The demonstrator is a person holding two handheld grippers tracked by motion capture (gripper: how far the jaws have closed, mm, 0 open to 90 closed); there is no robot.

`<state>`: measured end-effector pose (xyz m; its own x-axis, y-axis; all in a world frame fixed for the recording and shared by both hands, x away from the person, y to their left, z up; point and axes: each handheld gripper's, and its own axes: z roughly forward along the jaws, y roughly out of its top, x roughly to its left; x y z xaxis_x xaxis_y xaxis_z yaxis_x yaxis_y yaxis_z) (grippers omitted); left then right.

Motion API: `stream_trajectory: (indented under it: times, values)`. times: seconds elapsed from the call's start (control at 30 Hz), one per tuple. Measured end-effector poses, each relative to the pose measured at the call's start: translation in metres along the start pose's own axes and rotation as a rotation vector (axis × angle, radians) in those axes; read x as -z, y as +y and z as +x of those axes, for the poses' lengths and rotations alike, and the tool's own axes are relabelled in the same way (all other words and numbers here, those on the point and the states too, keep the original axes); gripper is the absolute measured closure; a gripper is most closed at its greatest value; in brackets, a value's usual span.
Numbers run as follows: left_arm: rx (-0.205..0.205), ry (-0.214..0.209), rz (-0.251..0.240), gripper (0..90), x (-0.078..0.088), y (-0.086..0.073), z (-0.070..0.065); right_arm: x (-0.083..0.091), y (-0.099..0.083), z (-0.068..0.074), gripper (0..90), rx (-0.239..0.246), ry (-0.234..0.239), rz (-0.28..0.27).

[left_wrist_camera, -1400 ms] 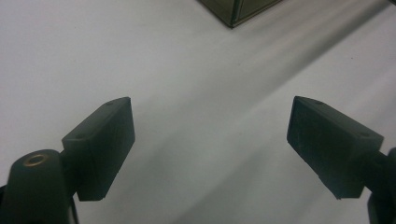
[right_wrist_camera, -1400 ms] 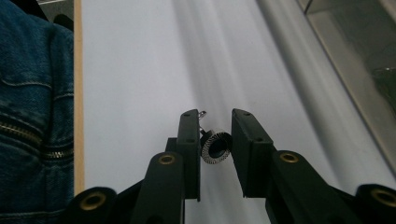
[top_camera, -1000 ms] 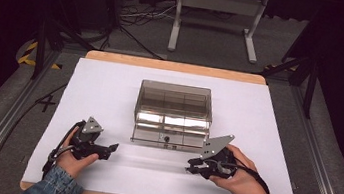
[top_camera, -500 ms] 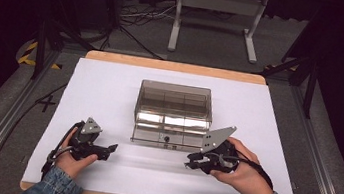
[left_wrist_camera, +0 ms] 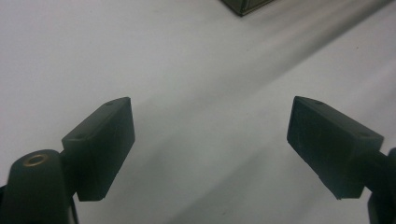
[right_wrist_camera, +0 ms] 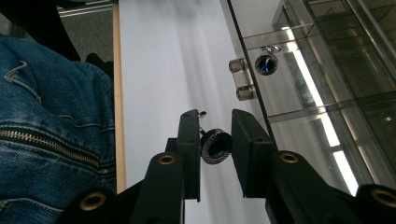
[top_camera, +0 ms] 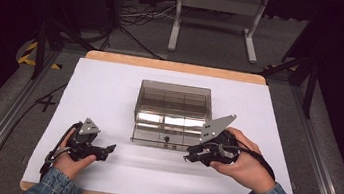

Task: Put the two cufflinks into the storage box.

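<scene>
One small round knob [right_wrist_camera: 216,146] now rides clamped in your right gripper [right_wrist_camera: 215,140], lifted beside the clear case [top_camera: 172,112]; your left gripper [left_wrist_camera: 210,144] gapes empty.

One clear box [top_camera: 171,114] sits mid-table on one white sheet [top_camera: 100,92], two grippers, left [top_camera: 102,151] and right [top_camera: 192,156], lie near it, and one small round earring [right_wrist_camera: 215,146] sits between the right jaws.
</scene>
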<state>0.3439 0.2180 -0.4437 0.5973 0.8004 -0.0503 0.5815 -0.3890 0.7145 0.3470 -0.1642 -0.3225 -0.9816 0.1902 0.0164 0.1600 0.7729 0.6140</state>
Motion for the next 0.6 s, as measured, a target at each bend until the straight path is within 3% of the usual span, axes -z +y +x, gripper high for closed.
stream_trajectory:
  times: [0.4, 0.6]
  values:
    - [-0.003, -0.006, 0.003, 15.7, 0.000, 0.000, 0.000, 0.003, 0.023, -0.006, 74.2, -0.011, -0.001, 0.001]
    - [-0.003, -0.005, 0.004, 15.7, -0.001, 0.000, 0.000, 0.002, 0.030, -0.010, 74.2, -0.039, -0.013, 0.001]
